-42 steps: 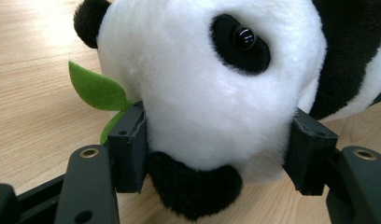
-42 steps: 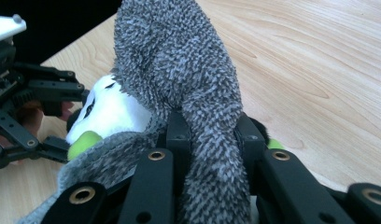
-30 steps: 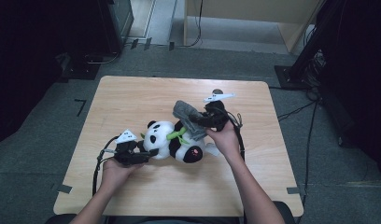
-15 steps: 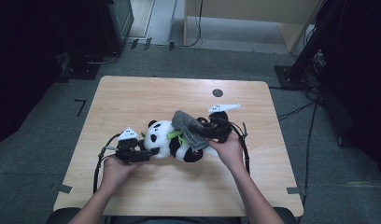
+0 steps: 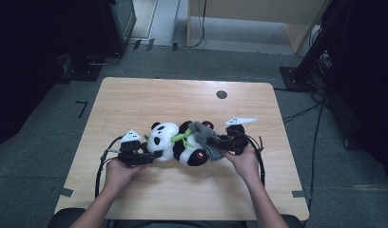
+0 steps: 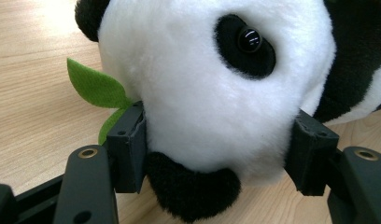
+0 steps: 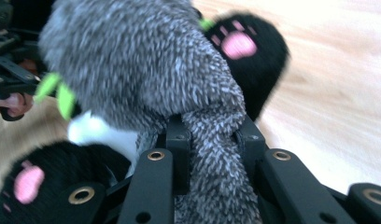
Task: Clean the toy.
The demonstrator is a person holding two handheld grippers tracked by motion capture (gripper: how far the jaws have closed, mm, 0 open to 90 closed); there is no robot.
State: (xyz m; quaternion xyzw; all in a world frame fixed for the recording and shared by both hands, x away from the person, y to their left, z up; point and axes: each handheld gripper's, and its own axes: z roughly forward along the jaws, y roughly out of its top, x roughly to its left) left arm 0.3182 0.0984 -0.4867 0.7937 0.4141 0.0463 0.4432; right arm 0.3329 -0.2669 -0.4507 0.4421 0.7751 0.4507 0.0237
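A black-and-white panda plush [image 5: 169, 141] lies on its side in the middle of the wooden table [image 5: 135, 99]. My left gripper [image 5: 151, 158] is shut on its white head [image 6: 212, 84], one jaw against each cheek, next to a green felt leaf [image 6: 93, 88]. A grey furry cloth [image 5: 203, 134] lies over the panda's body. My right gripper [image 5: 213, 141] is shut on a bunched strip of that grey cloth [image 7: 146, 70]. Black paws with pink pads [image 7: 240, 46] stick out beside the cloth.
A small dark round spot [image 5: 221, 94] marks the table's far side. Bare wood lies behind and in front of the plush. Cables [image 5: 261, 161] trail from both grippers toward the near edge. Dark floor and equipment surround the table.
My right gripper has come down and toward the person with the grey cloth, bringing it low over the panda's body. The left gripper and the panda's head have hardly moved.
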